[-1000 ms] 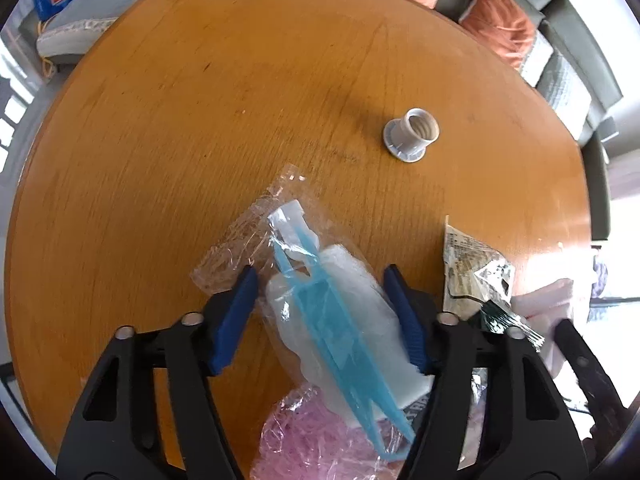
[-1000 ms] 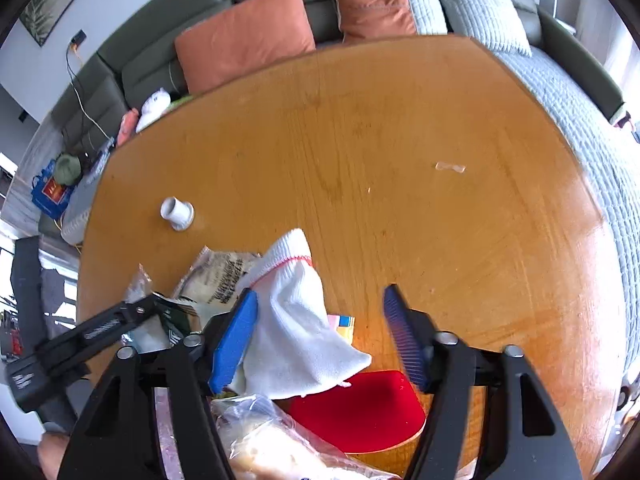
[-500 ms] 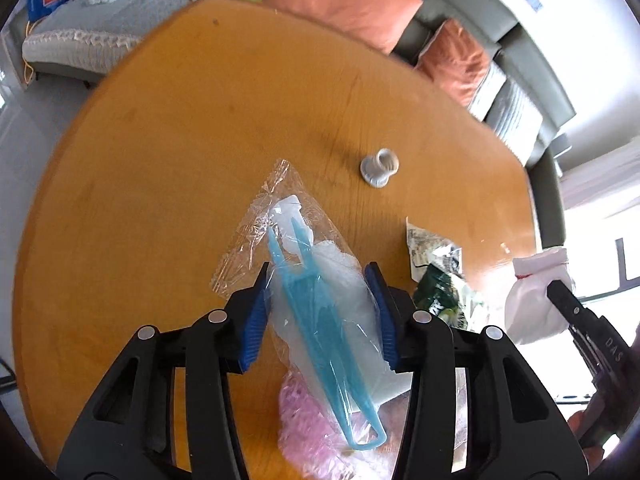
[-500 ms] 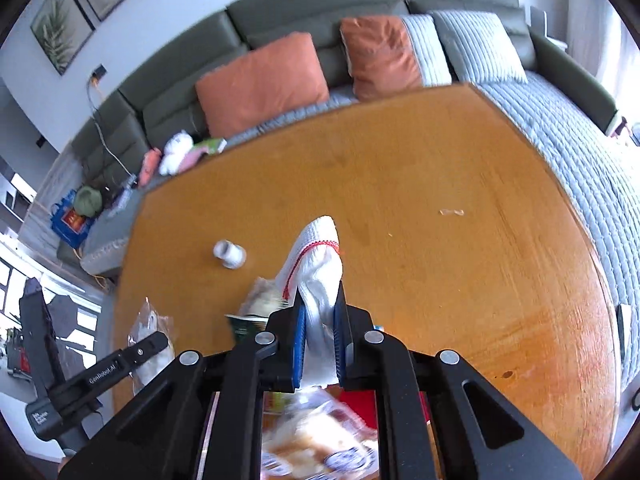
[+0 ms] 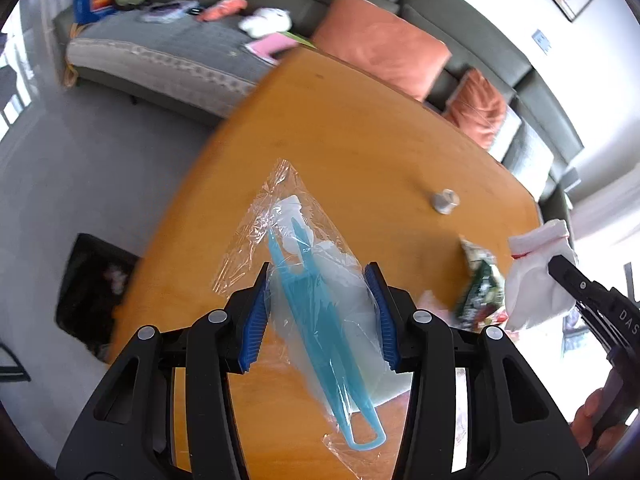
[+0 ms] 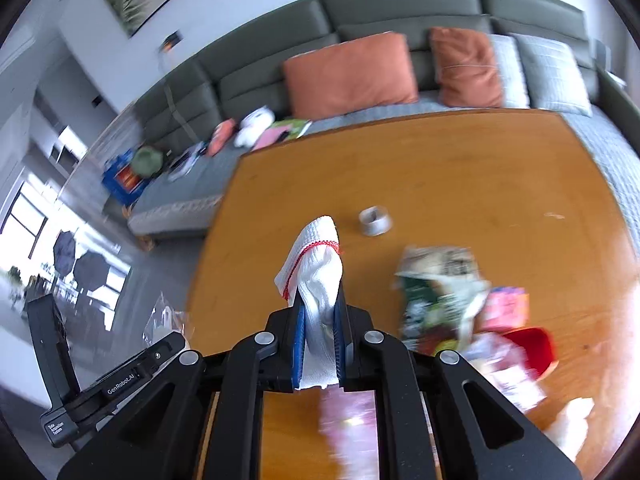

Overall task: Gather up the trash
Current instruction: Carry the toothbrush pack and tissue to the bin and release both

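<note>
A living room: a grey-green sofa [image 6: 400, 12] with orange cushions [image 6: 352, 72] wraps behind a round wooden table [image 5: 360, 128], grey floor to the left of it. On that floor, in the left wrist view, sits a dark bin-like shape [image 5: 92, 292], too blurred to be sure of; if it is the bin, it lies down and to the left of both claws, and the left hand is the nearer one

The left claw [image 5: 322, 308] is clamped on a clear plastic packet [image 5: 288, 220] with a blue plastic tool [image 5: 320, 332] inside. Its long axis runs along the fingers, tipped a little across them, so the packet's free end pokes out ahead over the table and the tool's loop hangs back between the arms. The packet is lifted clear of the wood

The right claw [image 6: 319, 320] is closed tight on a white cloth [image 6: 318, 272] with a red stitched hem, which stands up out of the pads, also off the table

Left on the table: a small grey cap [image 6: 375, 221] alone near the middle, and a heap at the near right edge with a green printed wrapper [image 6: 436, 280], pink packaging [image 6: 504, 308] and something red [image 6: 532, 348]. That heap lies right of the right claw, so I judge it falls to that hand once its load is dropped
</note>
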`<state>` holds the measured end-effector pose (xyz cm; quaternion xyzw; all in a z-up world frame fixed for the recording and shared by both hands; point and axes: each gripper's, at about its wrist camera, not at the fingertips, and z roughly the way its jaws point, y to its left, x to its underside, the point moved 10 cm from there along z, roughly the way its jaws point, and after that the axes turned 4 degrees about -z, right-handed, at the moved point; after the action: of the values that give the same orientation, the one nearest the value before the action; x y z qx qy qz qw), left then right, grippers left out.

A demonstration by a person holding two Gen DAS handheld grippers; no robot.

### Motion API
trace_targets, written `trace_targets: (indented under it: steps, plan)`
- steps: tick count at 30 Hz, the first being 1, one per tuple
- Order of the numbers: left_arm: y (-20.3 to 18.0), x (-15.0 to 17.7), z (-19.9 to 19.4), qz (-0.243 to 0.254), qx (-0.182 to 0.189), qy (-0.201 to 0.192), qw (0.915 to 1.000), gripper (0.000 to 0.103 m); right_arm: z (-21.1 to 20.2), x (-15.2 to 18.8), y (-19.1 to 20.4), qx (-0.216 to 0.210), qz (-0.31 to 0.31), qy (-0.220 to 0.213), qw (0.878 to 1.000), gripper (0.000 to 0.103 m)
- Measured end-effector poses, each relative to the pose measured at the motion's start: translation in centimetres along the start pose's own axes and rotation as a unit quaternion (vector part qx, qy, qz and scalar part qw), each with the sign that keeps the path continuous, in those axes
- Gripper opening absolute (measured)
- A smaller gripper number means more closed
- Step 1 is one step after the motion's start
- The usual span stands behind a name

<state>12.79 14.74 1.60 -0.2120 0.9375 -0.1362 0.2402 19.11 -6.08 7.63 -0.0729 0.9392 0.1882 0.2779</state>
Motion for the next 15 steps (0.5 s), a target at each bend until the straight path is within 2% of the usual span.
trace_targets:
  steps: [8, 15]
  plan:
    - [10.0, 0.0, -3.8, -0.039, -0.048, -0.029, 0.9977, 0.047, 3.4, 2.3, 10.8, -0.047, -0.068, 0.035, 0.996, 0.013]
    - [18.7, 0.7, -6.8, -0.076, -0.090, -0.051, 0.9918, 0.047, 6.1, 5.8, 21.1, -0.087, -0.140, 0.073, 0.984, 0.013]
